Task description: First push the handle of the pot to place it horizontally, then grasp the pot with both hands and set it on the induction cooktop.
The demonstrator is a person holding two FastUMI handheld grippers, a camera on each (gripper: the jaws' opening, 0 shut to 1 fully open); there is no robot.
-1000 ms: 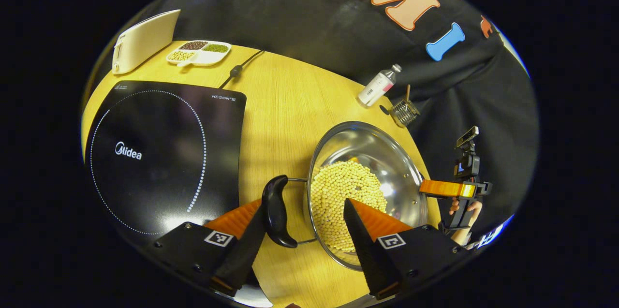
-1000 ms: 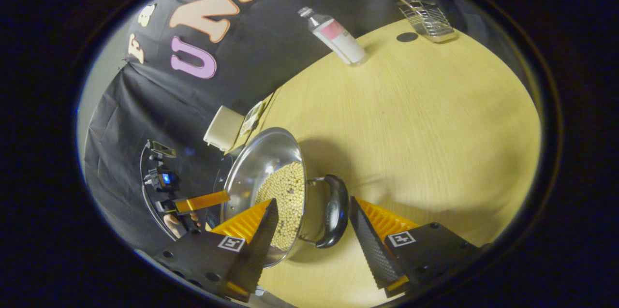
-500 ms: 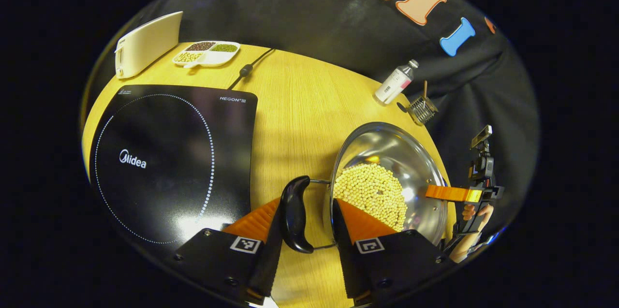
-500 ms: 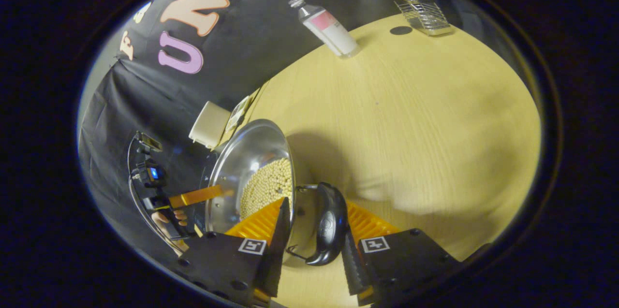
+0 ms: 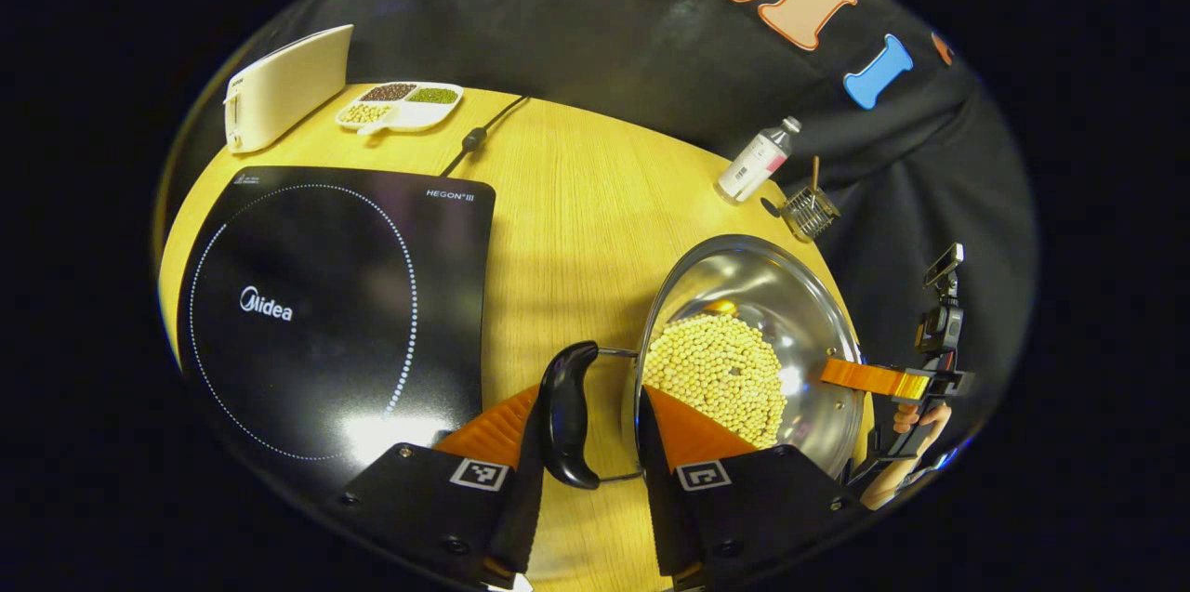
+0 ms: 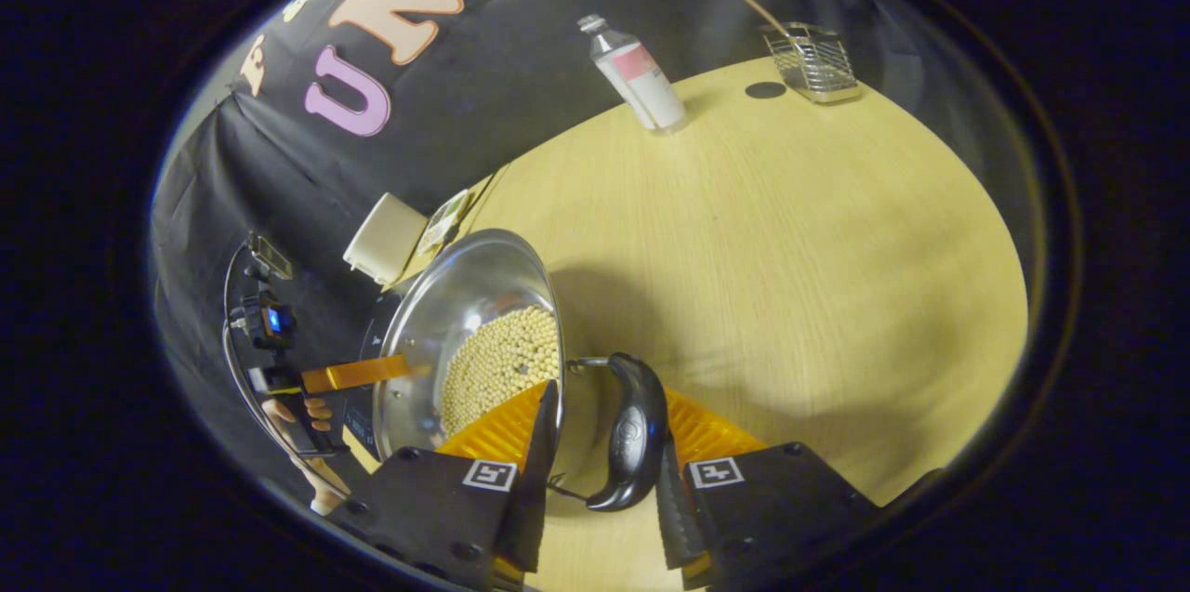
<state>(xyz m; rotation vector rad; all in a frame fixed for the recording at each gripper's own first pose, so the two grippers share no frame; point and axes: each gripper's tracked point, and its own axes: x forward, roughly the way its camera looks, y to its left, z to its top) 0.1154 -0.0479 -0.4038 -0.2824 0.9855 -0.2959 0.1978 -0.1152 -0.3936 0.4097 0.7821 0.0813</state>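
Two grippers are on the pot (image 5: 753,332), one at each side handle. Landmark: the pot, a shiny steel pan holding pale round beans (image 5: 720,369), standing on the wooden bench (image 5: 567,230).

Left gripper view, left to right: the black induction cooktop (image 5: 325,304) lies flat on the bench, left of the pot and apart from it, with bare wood between. Beyond the cooktop, far from the pot, stand a cream toaster (image 5: 284,85) and a white divided tray (image 5: 400,104) of grains. The left gripper (image 5: 581,425) is narrowed around the pot's black left handle (image 5: 567,415); one finger sits outside the handle, the other against the pot wall, both pressing. Behind the pot, near the bench edge, are a small bottle (image 5: 758,166) and a wire basket (image 5: 809,211).

Right gripper view: the pot (image 6: 465,322) sits left of centre. The right gripper (image 6: 604,462) is narrowed on the black right handle (image 6: 632,443), fingers touching it on both sides. The left gripper (image 6: 363,374) shows past the pot's far rim, with the hand (image 6: 302,411) holding it.
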